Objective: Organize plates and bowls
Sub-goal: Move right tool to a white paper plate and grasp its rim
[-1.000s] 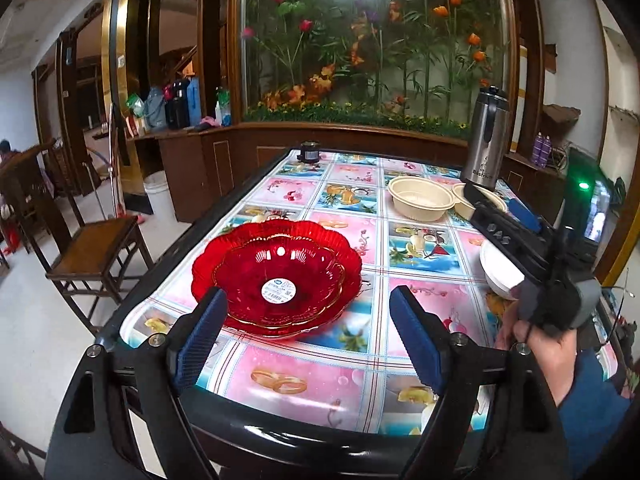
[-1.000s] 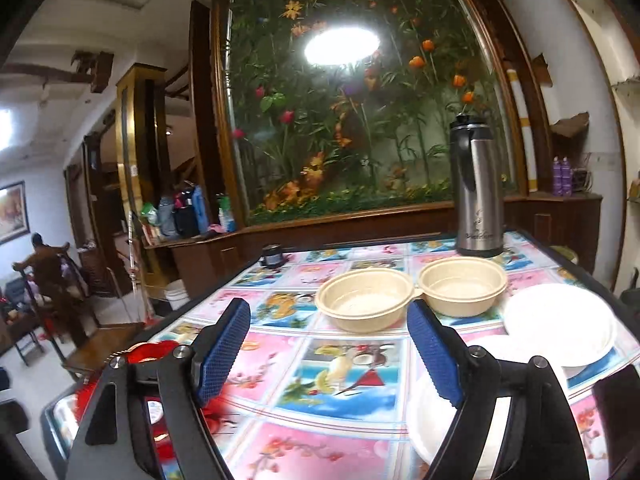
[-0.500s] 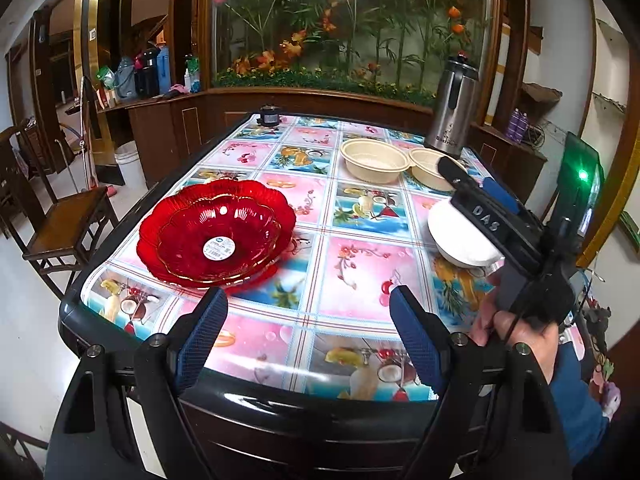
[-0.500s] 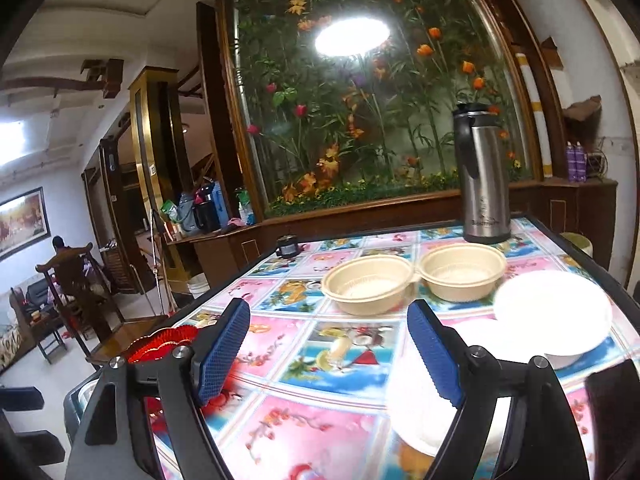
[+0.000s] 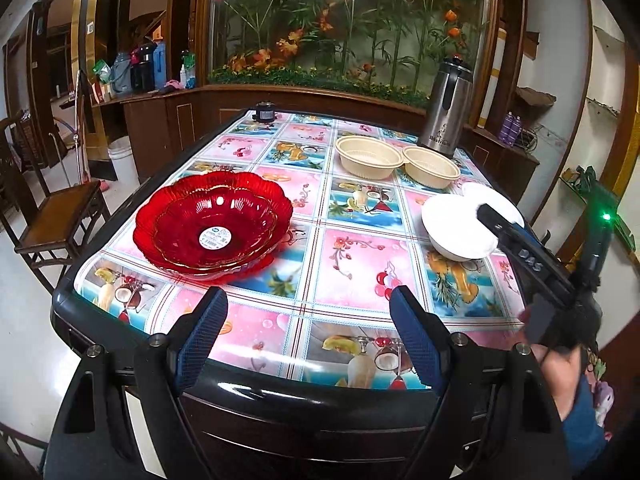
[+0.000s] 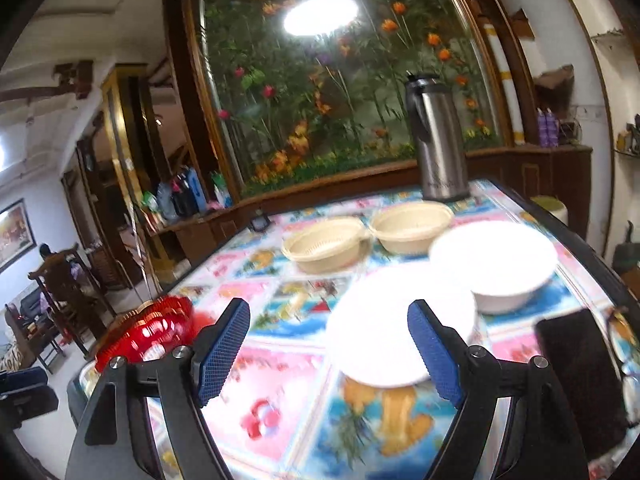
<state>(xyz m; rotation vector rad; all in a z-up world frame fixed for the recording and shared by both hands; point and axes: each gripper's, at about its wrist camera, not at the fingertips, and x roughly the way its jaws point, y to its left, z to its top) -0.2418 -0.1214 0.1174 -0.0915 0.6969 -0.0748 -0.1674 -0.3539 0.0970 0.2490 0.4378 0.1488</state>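
Observation:
Two nested red scalloped glass plates [image 5: 212, 226] sit at the table's near left; they show at the left of the right wrist view [image 6: 150, 330]. Two cream bowls [image 5: 368, 156] [image 5: 431, 167] stand side by side at the back, also in the right wrist view [image 6: 325, 244] [image 6: 412, 227]. Two white bowls [image 5: 456, 228] [image 5: 490, 200] sit at the right, also in the right wrist view [image 6: 396, 332] [image 6: 496, 268]. My left gripper [image 5: 310, 338] is open and empty over the near table edge. My right gripper [image 6: 328, 354] is open and empty, just before the nearer white bowl.
A steel thermos [image 5: 446, 110] stands at the back right corner. A small dark jar [image 5: 264, 111] sits at the table's far edge. A wooden chair [image 5: 52, 216] stands left of the table [image 5: 352, 264]. A dark flat object [image 6: 580, 376] lies at the right edge.
My left gripper has pulled back and up from the red plates to the table's near edge. My right gripper has tilted down and moved toward the nearer white bowl.

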